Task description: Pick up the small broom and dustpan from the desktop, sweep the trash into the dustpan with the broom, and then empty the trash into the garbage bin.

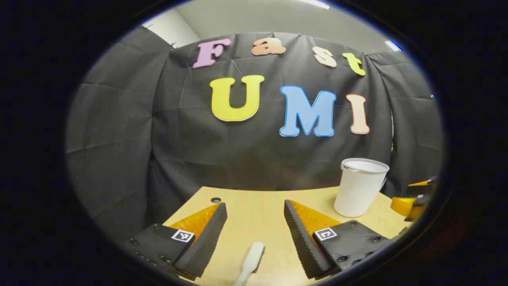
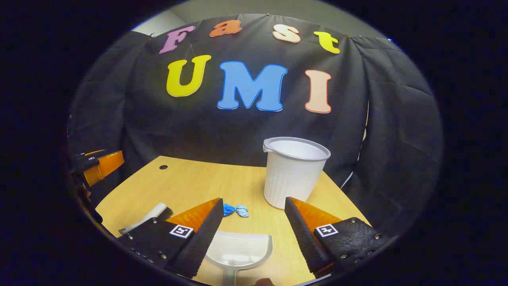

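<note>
Left gripper view first: the left tongs (image 1: 254, 230) are spread wide and holding nothing, hanging above the table (image 1: 254, 206) with the broom (image 1: 250, 262) lying flat right below the gap, its pale head end toward the far edge. Looks to me like they're lined up on purpose so a straight drop puts one finger either side of it. Further out, the bin (image 1: 360, 186) stands upright at the right, near the table's back edge, and past it the other tongs poke in from the side.

Right gripper view is the same story: right tongs (image 2: 254, 226) wide apart, empty, parked over the dustpan (image 2: 240, 250), which lies flat with its mouth facing away and its handle running back toward the camera. Just beyond the mouth is the trash (image 2: 235, 209), a little blue crumpled wrapper, close to the pan but not touching it. That layout makes sense to me, since the pan already faces the mess. The bin (image 2: 295, 171) is just right of the wrapper, open top up, so dumping should be a short trip. The broom (image 2: 147, 218) sits off to the left, partly hidden behind a finger. Nothing is picked up yet, I'd say.
</note>
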